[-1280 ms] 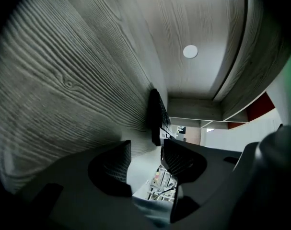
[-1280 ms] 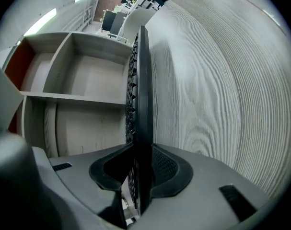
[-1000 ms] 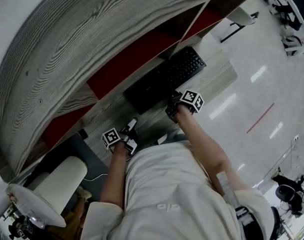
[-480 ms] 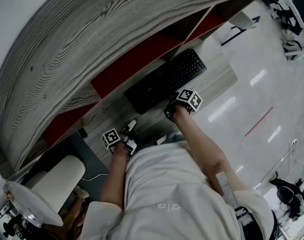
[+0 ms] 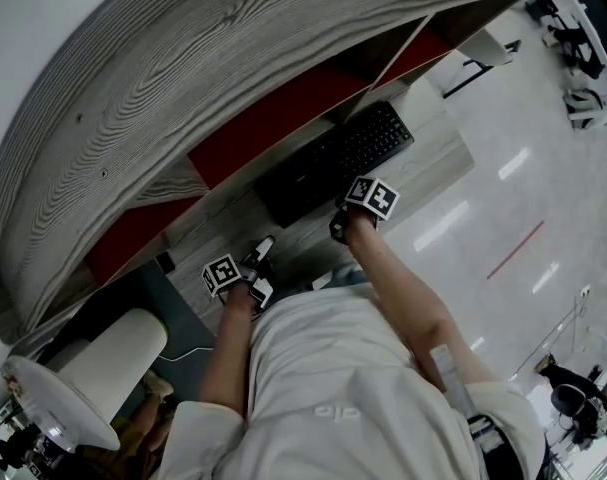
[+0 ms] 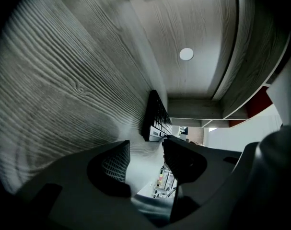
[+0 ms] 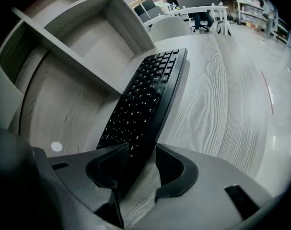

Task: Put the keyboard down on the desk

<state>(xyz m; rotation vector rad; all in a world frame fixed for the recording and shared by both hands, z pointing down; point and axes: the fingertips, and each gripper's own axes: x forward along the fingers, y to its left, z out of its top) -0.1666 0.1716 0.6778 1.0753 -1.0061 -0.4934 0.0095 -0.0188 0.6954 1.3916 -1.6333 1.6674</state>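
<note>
A black keyboard [image 5: 333, 163] lies flat on the grey wood desk [image 5: 433, 158], in front of the shelf unit. My right gripper [image 5: 337, 213] is at its near end. In the right gripper view the keyboard [image 7: 145, 95] runs away from the jaws. Its near corner sits between them, and the jaws of the right gripper [image 7: 143, 152] are opening, with a gap at the right-hand pad. My left gripper [image 5: 261, 268] hovers over the desk to the left, apart from the keyboard. The left gripper [image 6: 146, 145] is open and holds nothing, with the keyboard [image 6: 157, 116] seen edge-on further ahead.
A grey wood shelf unit with red back panels [image 5: 273, 118] stands along the desk's far side. A white chair [image 5: 113, 368] is at the lower left. Shiny floor [image 5: 523, 198] lies to the right of the desk's end. A white round mark [image 6: 186, 54] shows on the desk.
The right gripper has edged a little to the left along the keyboard's near end. The keyboard and the left gripper stay where they were.
</note>
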